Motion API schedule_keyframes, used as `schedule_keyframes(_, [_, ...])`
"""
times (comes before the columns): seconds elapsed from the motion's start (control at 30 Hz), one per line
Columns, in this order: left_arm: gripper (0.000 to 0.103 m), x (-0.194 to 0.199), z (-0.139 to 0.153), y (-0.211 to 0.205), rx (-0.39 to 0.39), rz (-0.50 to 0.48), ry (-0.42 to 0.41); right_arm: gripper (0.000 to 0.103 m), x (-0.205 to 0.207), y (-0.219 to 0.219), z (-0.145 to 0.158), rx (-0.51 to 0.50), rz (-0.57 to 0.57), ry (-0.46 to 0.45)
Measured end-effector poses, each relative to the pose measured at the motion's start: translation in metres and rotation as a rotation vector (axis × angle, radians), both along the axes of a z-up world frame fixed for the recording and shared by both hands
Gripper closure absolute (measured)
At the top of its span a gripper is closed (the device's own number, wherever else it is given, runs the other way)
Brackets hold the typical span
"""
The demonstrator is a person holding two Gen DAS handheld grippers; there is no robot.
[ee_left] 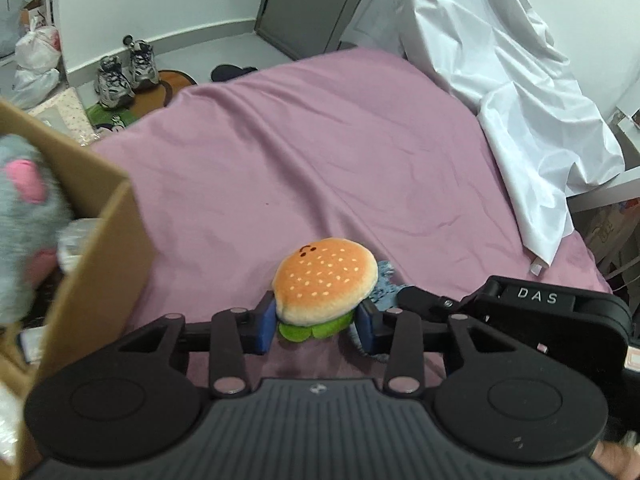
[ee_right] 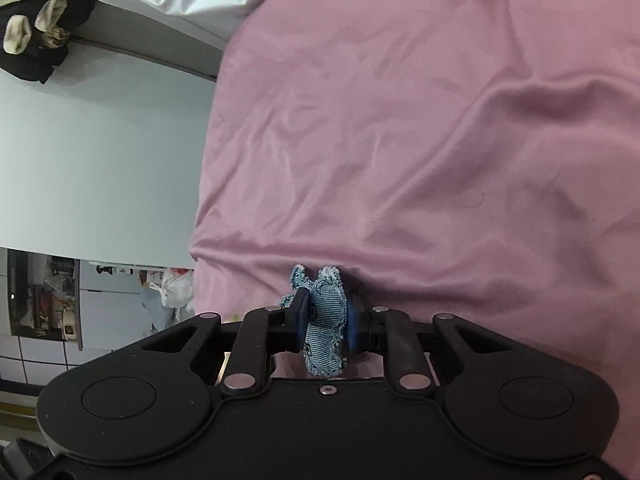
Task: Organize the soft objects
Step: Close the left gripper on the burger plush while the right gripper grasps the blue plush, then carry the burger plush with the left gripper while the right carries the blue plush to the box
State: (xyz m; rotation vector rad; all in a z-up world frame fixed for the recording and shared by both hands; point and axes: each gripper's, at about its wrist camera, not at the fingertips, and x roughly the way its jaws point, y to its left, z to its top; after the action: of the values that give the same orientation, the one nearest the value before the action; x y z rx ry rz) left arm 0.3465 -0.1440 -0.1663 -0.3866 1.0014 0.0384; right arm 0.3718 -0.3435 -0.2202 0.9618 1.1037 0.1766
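A bed spread with a wrinkled pink sheet [ee_left: 320, 152] carries everything. Near its front edge a plush hamburger [ee_left: 326, 280] sits on the sheet, and just to its right lies a small blue denim toy [ee_right: 324, 312], though how much of the toy rests on the sheet is hard to tell. At the left stands an open cardboard box [ee_left: 100, 248]. A crumpled white plastic sheet [ee_left: 520, 120] drapes over the far right corner.

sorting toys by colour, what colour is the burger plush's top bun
Orange-tan with pale seed dots, burger plush; clearest in the left wrist view.
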Motion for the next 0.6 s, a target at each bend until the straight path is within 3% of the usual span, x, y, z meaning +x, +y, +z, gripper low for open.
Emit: schedule_keyframes(0.6, [0.064,-0.079,0.095,0.047,0.038,0.089,-0.16,0.084,-0.049,0.015,0.081,-0.059,0.032,-0.203])
